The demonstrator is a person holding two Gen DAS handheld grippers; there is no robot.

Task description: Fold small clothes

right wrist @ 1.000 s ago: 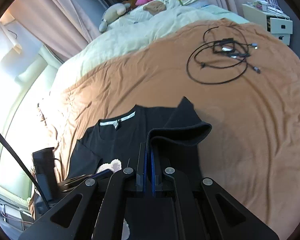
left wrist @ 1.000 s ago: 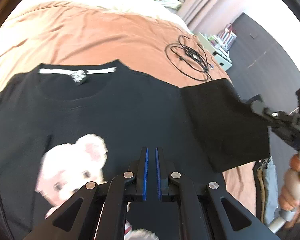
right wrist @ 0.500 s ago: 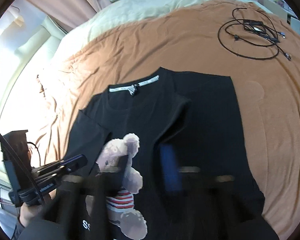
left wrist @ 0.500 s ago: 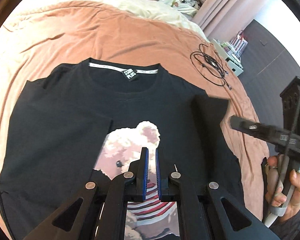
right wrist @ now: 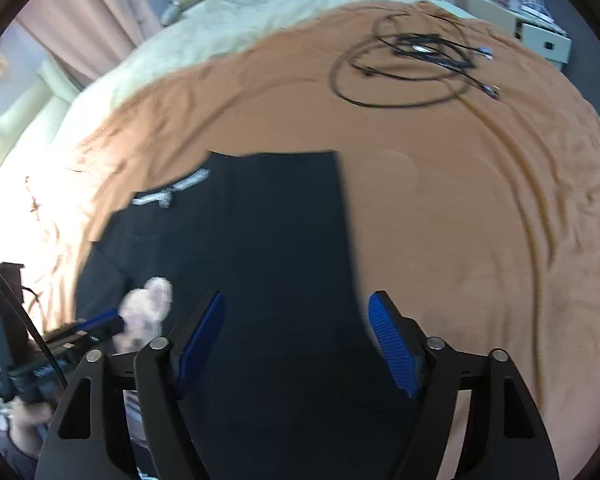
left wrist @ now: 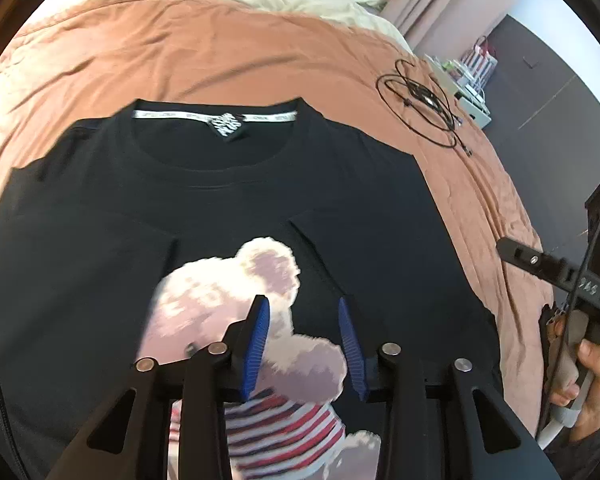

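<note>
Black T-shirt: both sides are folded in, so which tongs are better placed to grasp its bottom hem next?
Probably the left tongs: opening, empty, centred low over the black T-shirt. The right tongs hang open at its folded right edge.

Left hand-held gripper (left wrist: 302,320) tilted down over the black T-shirt (left wrist: 228,208), jaws opening with nothing between them, right hand-held gripper (right wrist: 296,312) at the shirt's folded right edge, jaws apart and empty, right hand (left wrist: 588,384) gripping its handle
</note>
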